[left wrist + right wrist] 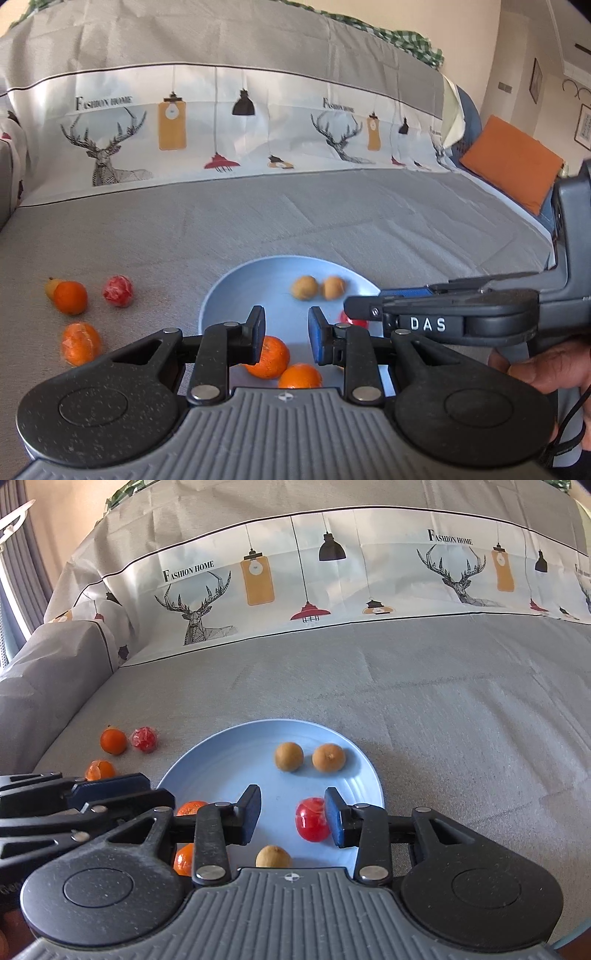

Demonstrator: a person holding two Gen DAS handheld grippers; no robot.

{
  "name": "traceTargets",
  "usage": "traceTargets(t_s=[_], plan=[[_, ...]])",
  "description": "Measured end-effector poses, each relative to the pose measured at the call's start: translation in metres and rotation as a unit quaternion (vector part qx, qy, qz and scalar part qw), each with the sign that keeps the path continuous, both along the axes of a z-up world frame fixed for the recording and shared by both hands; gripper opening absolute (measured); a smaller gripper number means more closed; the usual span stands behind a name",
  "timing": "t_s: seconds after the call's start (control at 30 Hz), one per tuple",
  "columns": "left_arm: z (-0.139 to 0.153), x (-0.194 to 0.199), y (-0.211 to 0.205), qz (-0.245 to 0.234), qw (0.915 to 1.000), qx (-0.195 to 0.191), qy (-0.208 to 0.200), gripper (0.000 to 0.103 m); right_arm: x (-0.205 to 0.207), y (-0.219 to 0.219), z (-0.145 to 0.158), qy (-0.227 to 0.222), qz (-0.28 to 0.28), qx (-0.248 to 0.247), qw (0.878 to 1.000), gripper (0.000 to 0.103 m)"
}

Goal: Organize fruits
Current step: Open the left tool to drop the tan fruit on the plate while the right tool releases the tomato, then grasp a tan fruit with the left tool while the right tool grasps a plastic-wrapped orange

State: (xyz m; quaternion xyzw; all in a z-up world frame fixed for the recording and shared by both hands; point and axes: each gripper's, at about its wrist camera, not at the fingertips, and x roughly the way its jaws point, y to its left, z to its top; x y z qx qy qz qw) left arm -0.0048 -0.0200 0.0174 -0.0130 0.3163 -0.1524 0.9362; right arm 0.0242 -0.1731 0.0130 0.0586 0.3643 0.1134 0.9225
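Two grippers hovering over a blue plate [207, 760] of fruit on a grey-covered sofa [443, 701].

Nearest, the right gripper [291, 818] is standing part-open, gripping nothing, a red fruit [312, 819] lying on the plate against its right pad; only this view is showing a brown fruit [273, 856] below it. The left gripper [286, 338] is sitting narrow and empty above two oranges [269, 356]. Farther back two brown fruits [289, 756] are resting on the plate; more fruit [70, 297] is lying off it, left. Only the left view is showing a hand [546, 369].

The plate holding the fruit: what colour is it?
Light blue; the plate shows best in the right wrist view.
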Motion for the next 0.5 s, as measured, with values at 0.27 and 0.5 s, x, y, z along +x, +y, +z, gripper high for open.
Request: traceTargets(t_s=[0.27, 0.5], plan=[[0.017, -0.007, 0.016, 0.027, 0.9996, -0.001, -0.011, 0.028, -0.004, 0.006, 0.001, -0.008, 0.012, -0.011, 1.0, 0.04], [0.041, 0.008, 0.04, 0.035, 0.991, 0.121, -0.045, 0.027, -0.006, 0.009, 0.007, -0.021, 0.021, -0.004, 1.0, 0.04]])
